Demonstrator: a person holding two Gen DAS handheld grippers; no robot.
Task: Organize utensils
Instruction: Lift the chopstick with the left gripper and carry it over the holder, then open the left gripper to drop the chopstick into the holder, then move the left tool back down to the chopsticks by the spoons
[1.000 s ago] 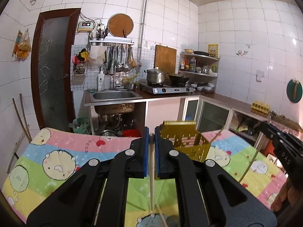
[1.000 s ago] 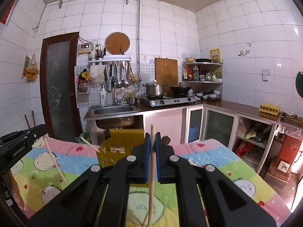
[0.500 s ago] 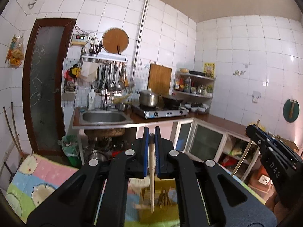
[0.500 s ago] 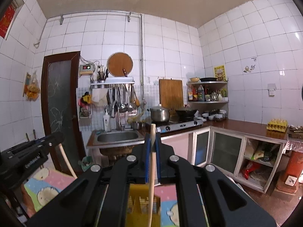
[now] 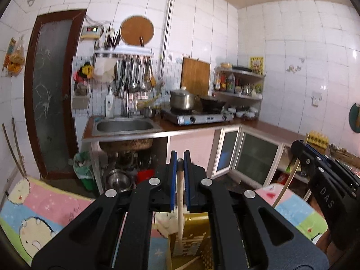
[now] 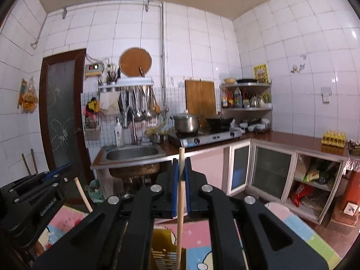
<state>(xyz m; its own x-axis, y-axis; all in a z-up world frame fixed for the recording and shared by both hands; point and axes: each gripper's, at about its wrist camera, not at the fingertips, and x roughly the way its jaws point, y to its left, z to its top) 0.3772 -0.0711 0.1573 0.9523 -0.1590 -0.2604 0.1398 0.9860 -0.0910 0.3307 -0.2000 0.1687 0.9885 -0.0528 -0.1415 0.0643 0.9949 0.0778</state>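
Each gripper was clamped on a single wooden chopstick, and both sticks were held upright, which looked deliberate: a vertical stick can be fed tip-first into a narrow holder. The left gripper (image 5: 179,160) pinched its chopstick (image 5: 180,204) near the blunt upper end between the blue pads, the shaft running straight down toward the yellow slotted utensil holder (image 5: 191,238) below it; whether the tip had already entered the holder or only hung in front of it I could not tell. Another stick (image 5: 187,263) appeared to lie slanted low in that holder. The right gripper (image 6: 180,168) gripped its own chopstick (image 6: 180,211) lower down the shaft, so a short length stood proud above the pads, and it too hung above the holder (image 6: 165,247), seen there at the bottom edge. The holder stood on a worktop covered with a pastel cartoon-print cloth (image 5: 47,207). My guess was that the two sticks were being brought together over the holder so they could be dropped in as a pair.
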